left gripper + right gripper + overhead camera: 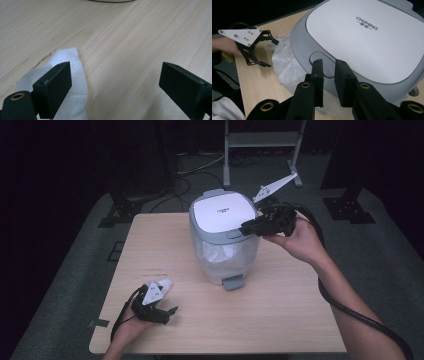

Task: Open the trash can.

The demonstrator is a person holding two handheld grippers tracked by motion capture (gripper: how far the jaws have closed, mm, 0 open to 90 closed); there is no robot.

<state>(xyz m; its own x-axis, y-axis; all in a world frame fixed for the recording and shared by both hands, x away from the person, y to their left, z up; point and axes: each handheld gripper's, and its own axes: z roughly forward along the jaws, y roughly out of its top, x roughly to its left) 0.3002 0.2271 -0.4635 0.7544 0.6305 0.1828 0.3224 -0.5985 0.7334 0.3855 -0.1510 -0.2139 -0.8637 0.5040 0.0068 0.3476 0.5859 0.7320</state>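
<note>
A grey pedal bin with a white lid stands mid-table, a white liner bag bulging under its rim. My right gripper hovers at the lid's front edge, just over the lid's grey tab. Its jaws stand a narrow gap apart with nothing between them. My left gripper rests low at the table's near left, wide open and empty. A white tissue lies on the wood beside and under its left jaw.
The bin's grey pedal sticks out toward me. Bare wooden table spreads right of the bin. The right gripper's thick cable trails across that side. A metal stand and dark stand bases sit on the floor beyond.
</note>
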